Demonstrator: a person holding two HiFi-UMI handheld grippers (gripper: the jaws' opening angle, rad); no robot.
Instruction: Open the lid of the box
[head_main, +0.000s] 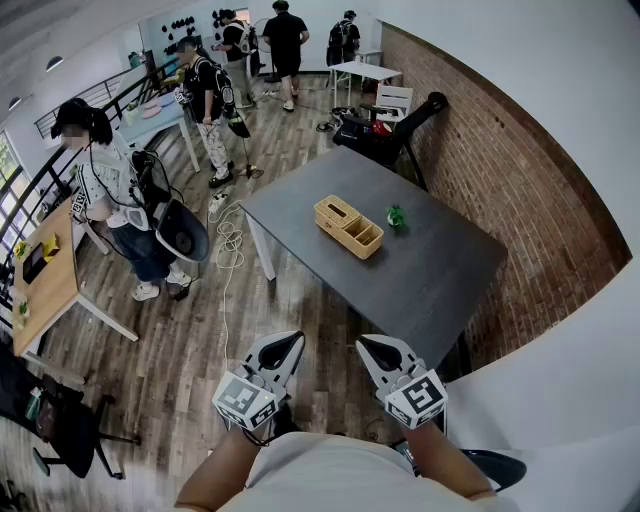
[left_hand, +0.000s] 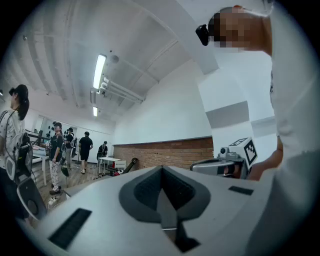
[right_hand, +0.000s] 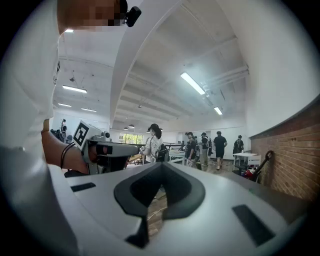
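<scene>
The table (head_main: 430, 270) fills centre frame, well apart from me, with the box (head_main: 348, 226) near its upper-left end. I judge it light: a clumsy pry could shove it into the green thing (head_main: 396, 216) just beside. It's tan, upper-left half lidded, the rest open cells. Low in frame, left gripper (head_main: 288, 345) and right gripper (head_main: 372, 347) are closed, empty.
</scene>
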